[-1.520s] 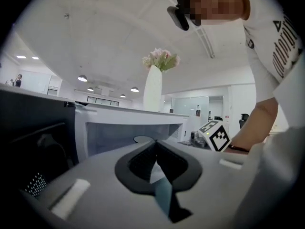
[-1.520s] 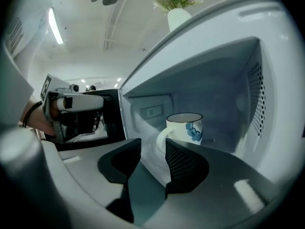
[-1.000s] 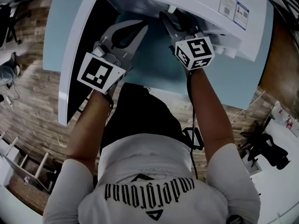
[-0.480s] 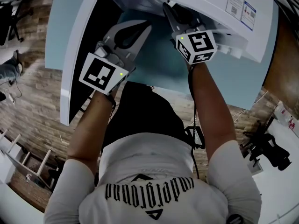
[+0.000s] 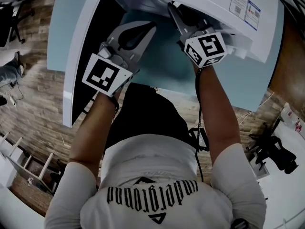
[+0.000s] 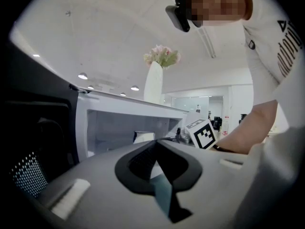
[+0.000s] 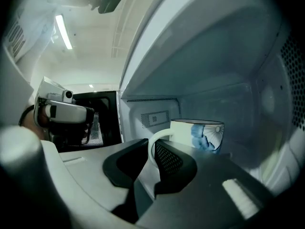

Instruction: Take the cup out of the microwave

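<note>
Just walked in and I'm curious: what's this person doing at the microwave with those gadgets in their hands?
A person holds a gripper in each hand at an open microwave. The right gripper reaches inside, and its jaws have just been closing on the handle of a white cup with a blue flower; the cup is not out yet. The left gripper hangs outside beside the open door, jaws together and empty.

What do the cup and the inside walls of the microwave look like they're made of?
The cup: probably glazed ceramic, glossy white with a blue flower print and a thick looped handle. The microwave inner walls: likely painted or enamelled metal, smooth pale satin surface with punched vent holes.
</note>
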A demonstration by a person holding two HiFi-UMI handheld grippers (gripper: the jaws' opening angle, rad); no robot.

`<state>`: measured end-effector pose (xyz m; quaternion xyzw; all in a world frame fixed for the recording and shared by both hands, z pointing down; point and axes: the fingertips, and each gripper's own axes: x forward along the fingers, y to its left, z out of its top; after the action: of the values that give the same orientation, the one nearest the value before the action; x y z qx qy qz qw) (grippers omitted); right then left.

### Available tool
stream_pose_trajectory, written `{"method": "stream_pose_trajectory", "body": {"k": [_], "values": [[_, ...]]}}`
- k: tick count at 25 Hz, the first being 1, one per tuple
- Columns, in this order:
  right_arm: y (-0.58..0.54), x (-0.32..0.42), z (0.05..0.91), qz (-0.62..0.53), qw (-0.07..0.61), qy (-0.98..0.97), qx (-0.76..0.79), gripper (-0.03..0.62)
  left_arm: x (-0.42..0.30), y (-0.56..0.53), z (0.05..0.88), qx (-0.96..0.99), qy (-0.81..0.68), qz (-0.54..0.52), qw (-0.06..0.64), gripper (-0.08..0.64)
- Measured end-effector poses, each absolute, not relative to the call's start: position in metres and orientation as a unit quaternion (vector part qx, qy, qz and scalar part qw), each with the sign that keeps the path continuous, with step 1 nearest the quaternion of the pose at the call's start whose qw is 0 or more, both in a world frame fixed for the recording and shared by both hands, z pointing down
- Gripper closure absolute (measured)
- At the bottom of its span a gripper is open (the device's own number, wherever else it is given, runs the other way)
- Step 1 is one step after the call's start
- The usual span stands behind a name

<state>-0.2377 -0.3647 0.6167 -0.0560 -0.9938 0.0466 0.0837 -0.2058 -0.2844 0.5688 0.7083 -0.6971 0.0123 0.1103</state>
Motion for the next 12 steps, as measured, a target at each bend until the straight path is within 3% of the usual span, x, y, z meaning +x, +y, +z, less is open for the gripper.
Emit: {"method": "stream_pose_trajectory", "body": {"k": [12], "values": [[-0.341, -0.199, 0.602, 0.058, 0.087, -0.993, -0.056, 0.545, -0.200, -0.282, 0.548, 0.710, -0.697, 0.019, 0.095, 0.509]]}}
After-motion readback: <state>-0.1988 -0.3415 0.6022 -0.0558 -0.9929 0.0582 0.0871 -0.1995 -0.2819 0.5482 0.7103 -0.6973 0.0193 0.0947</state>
